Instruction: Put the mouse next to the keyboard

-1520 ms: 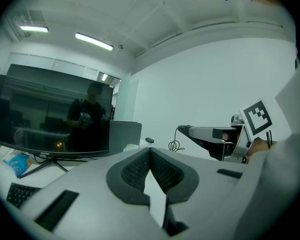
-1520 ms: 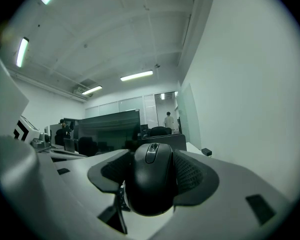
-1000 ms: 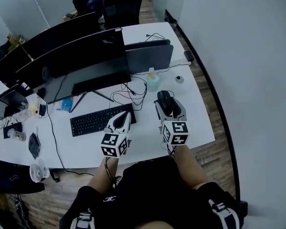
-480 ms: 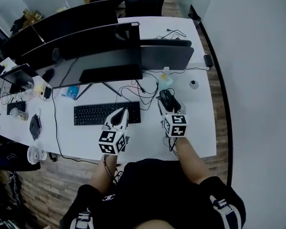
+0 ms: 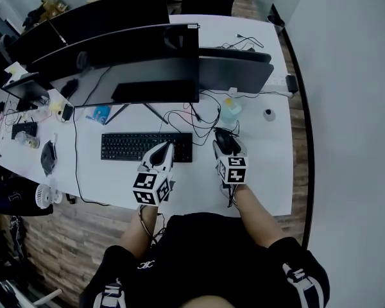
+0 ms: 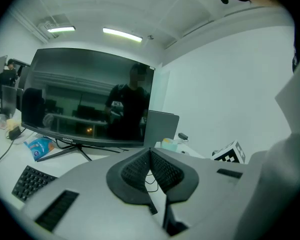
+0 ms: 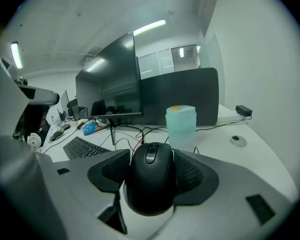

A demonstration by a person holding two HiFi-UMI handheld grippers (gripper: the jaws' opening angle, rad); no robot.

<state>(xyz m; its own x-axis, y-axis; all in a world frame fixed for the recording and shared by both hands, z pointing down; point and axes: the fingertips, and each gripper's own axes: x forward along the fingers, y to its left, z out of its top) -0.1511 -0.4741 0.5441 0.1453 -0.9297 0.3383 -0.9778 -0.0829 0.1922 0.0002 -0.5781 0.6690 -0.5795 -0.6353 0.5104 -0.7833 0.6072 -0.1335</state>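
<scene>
In my right gripper (image 5: 225, 149) sits a black mouse (image 5: 224, 138), with the pads shut on its two sides; whether it touches the white desk (image 5: 269, 165) I cannot tell. In the right gripper view the mouse (image 7: 151, 184) fills the gap of that gripper (image 7: 152, 170). The black keyboard (image 5: 138, 146) lies to its left, a short gap from the mouse. My left gripper (image 5: 160, 154) hangs over the keyboard's right end, jaws shut and empty. The left gripper view shows its pads (image 6: 140, 166) closed together and the keyboard (image 6: 32, 181) at lower left.
Two wide monitors (image 5: 135, 56) stand behind the keyboard, with loose cables (image 5: 186, 117) under them. A pale teal container (image 5: 231, 112) and a small round puck (image 5: 268, 114) sit just beyond the mouse. A blue packet (image 5: 99, 114) lies by the monitor foot. The desk's right edge runs along the wall.
The head view has swung, so the desk sits differently in the picture. My right gripper with the mouse stands slightly nearer the keyboard's right end. The left gripper stays by the keyboard.
</scene>
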